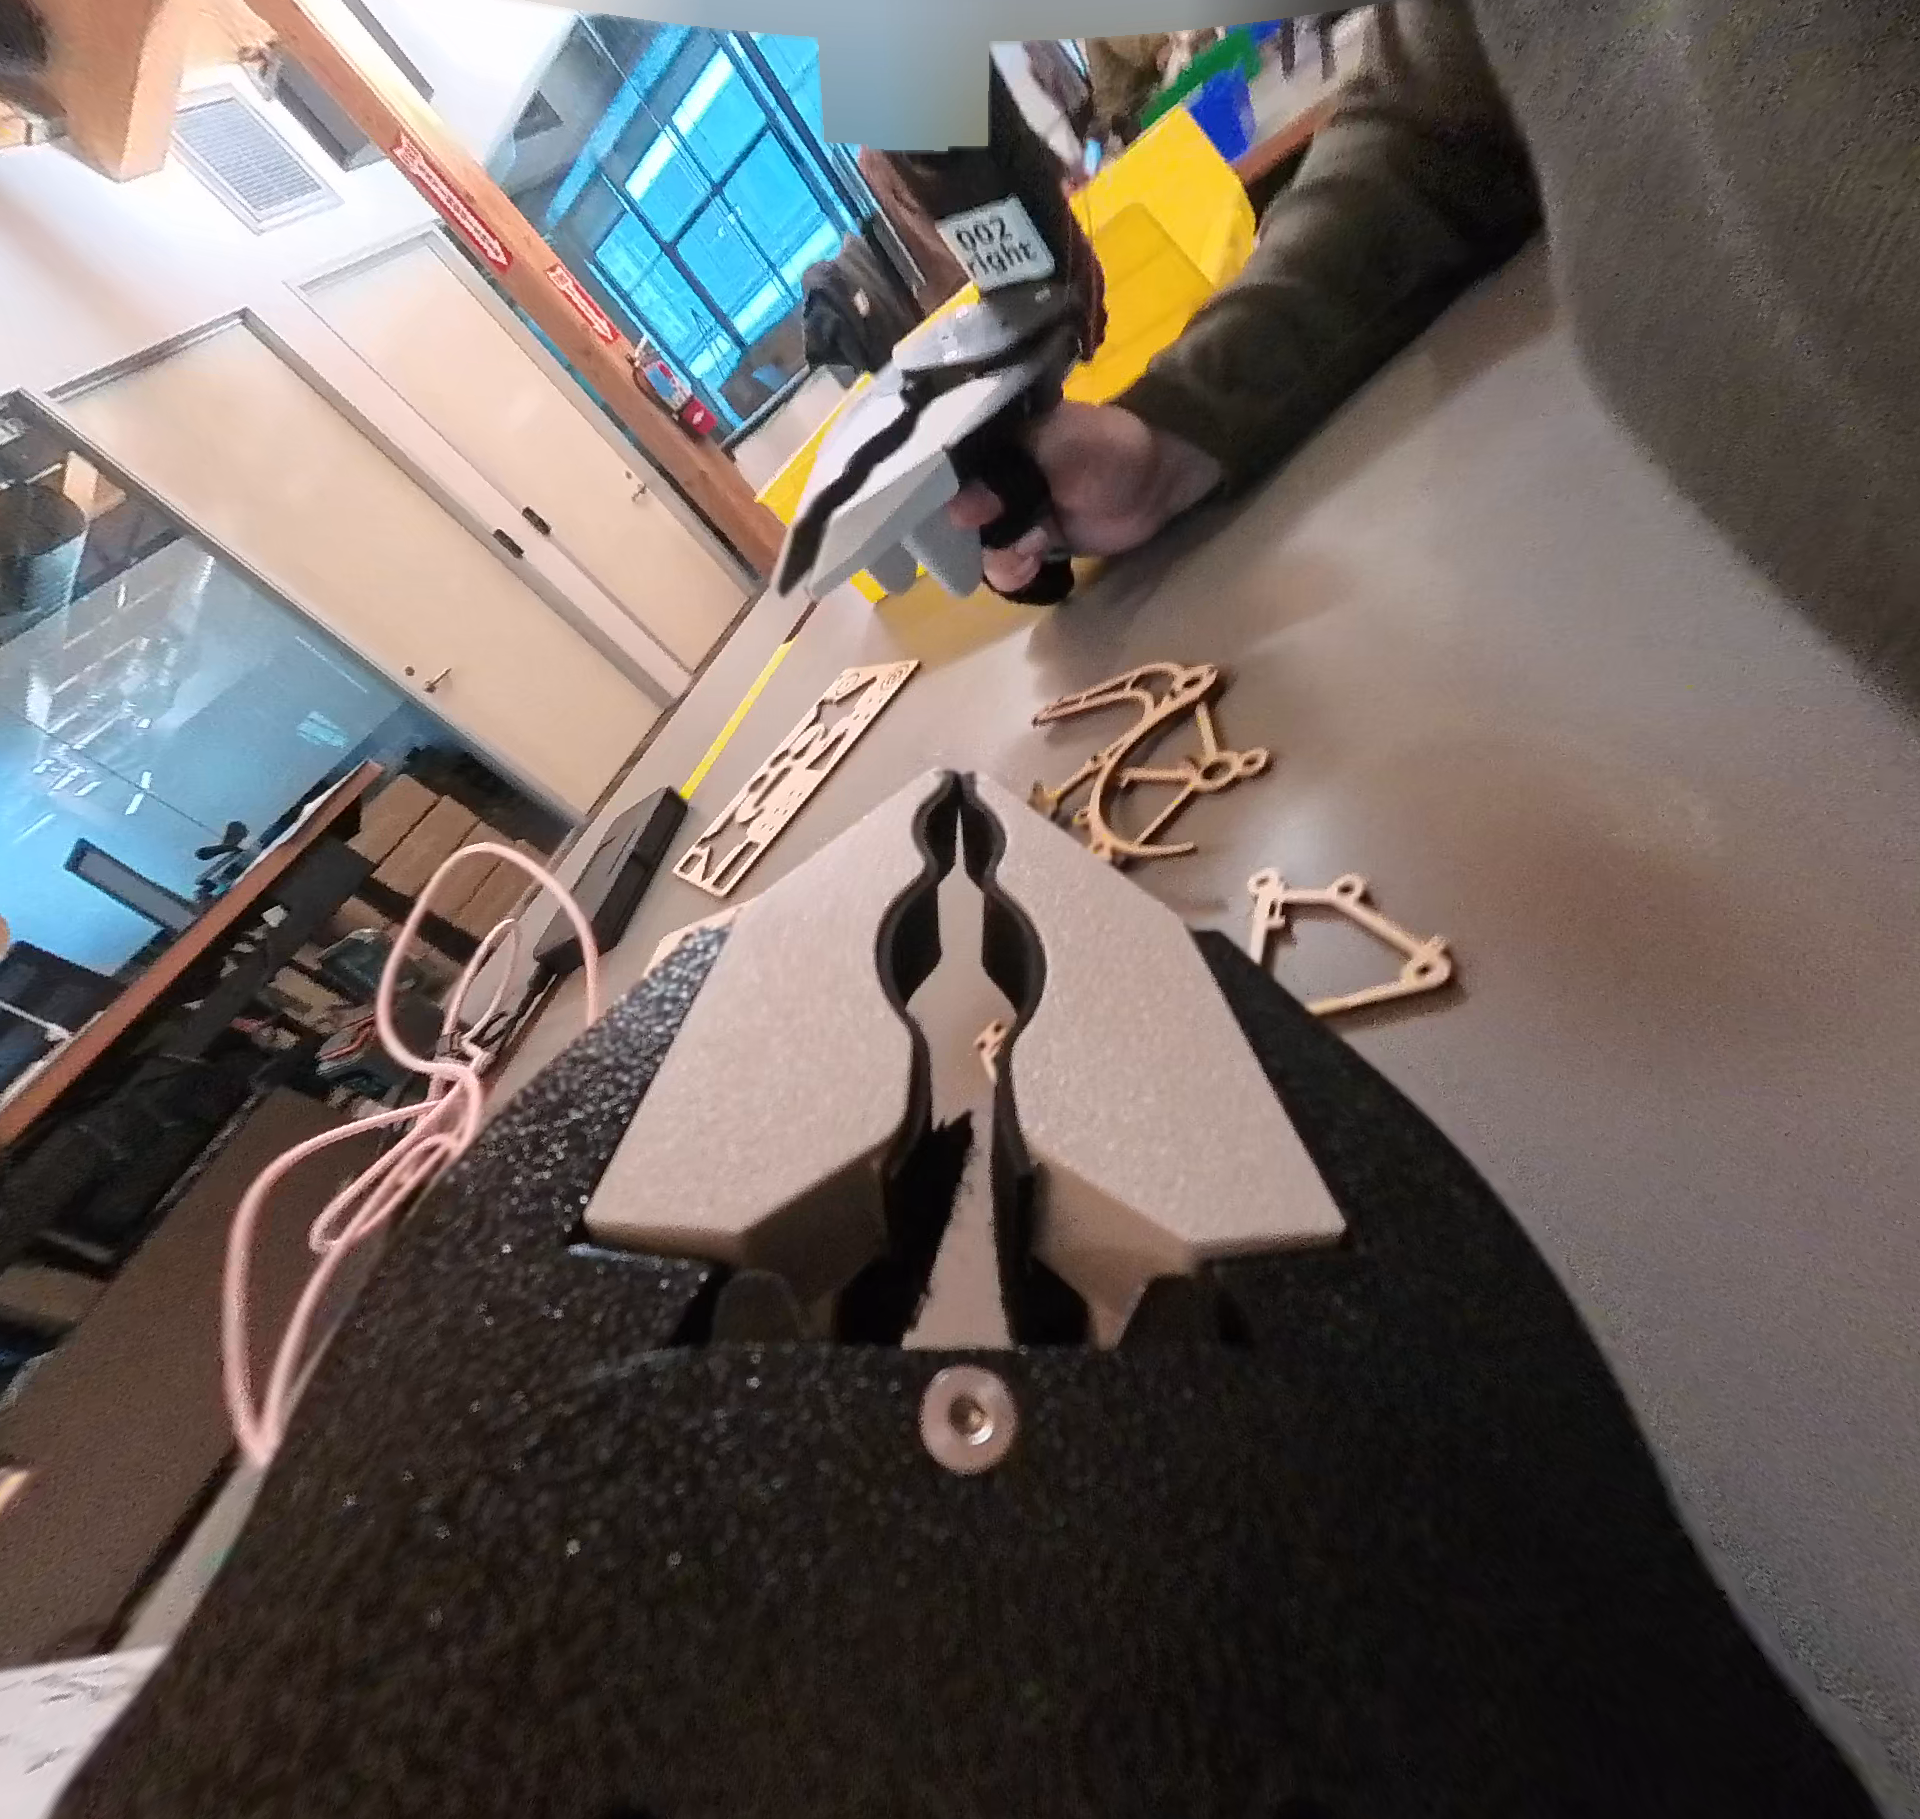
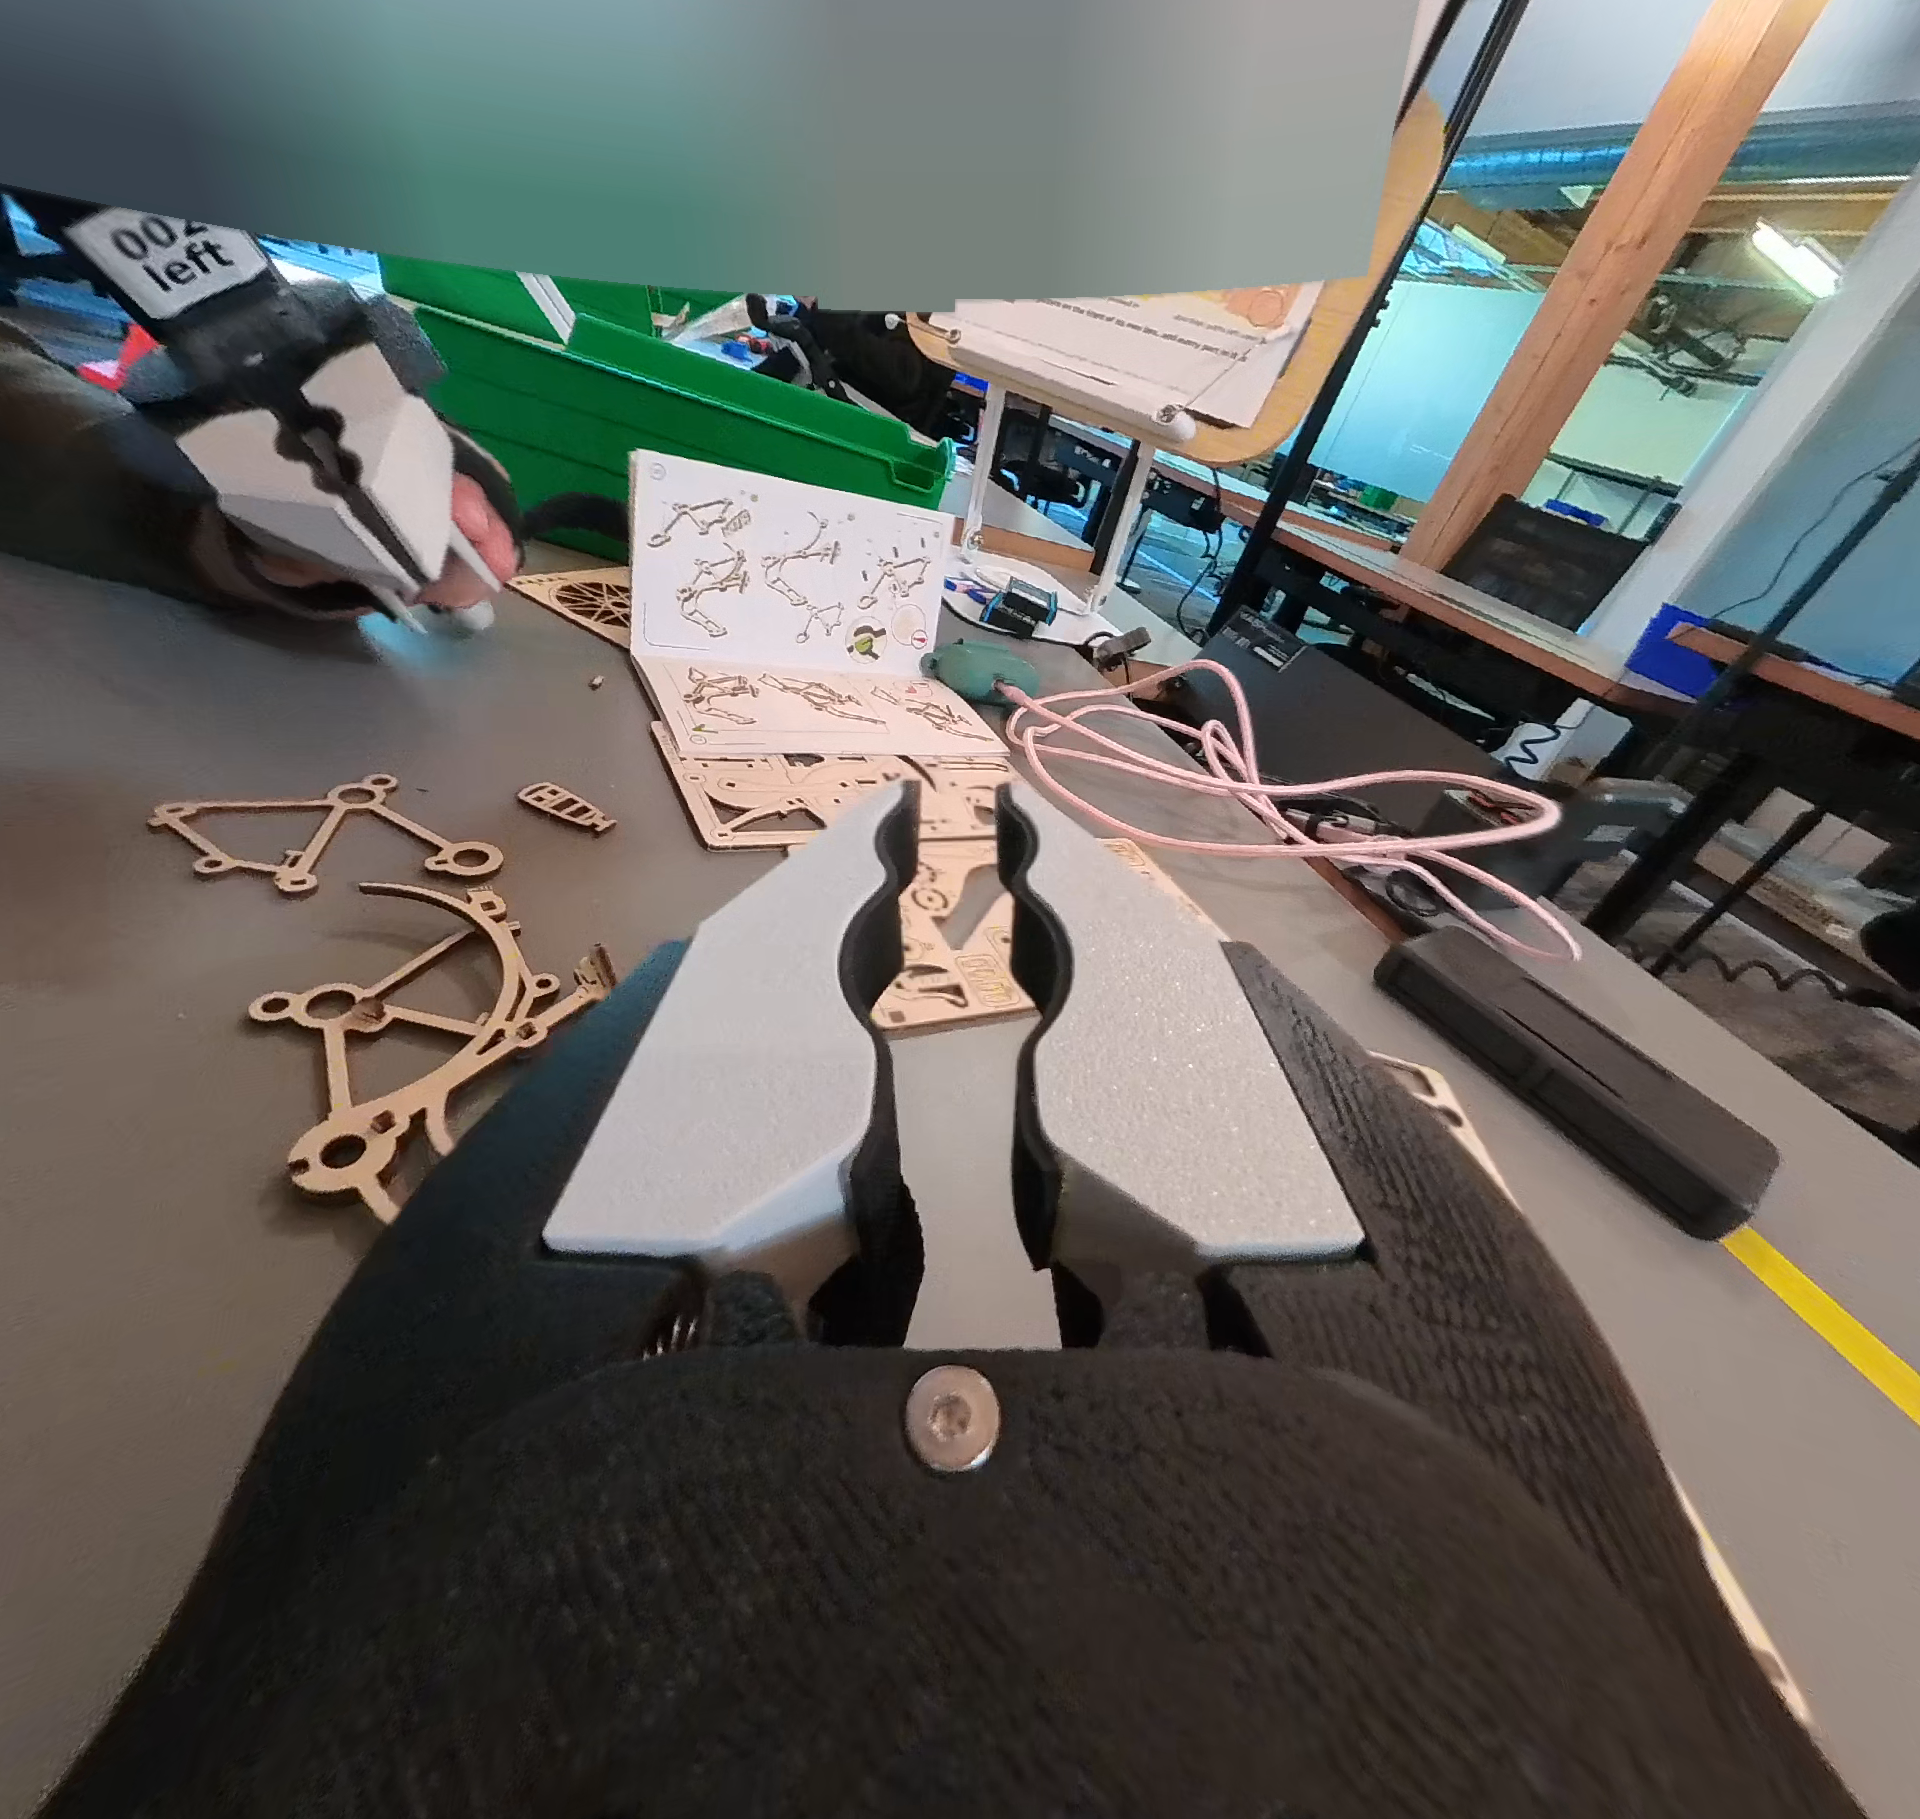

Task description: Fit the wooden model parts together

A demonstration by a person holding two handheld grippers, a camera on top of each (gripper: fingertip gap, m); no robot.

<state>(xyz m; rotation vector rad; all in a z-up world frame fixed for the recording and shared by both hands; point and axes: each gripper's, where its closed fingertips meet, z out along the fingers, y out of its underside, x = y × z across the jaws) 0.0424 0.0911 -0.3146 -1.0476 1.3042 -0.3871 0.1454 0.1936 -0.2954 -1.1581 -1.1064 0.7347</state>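
Plywood parts look thin, light, brittle; we'd pinch at hubs, not struts. Triangle frame (image 2: 312,839) and arc frame (image 2: 400,1031) lie flat on table (image 2: 125,689), near each other. Left gripper (image 1: 961,793) clenched, empty; right gripper (image 2: 956,803) released. Only right view shows booklet (image 2: 790,564).

Matt grey bench (image 2: 156,1250) carries pale, thin wooden parts (image 2: 405,1031); a paper booklet (image 2: 790,564); grainy grey plastic right gripper (image 2: 956,813) fingers.

Left tongs (image 1: 961,782) pressed together; right tongs (image 2: 956,793) parted.
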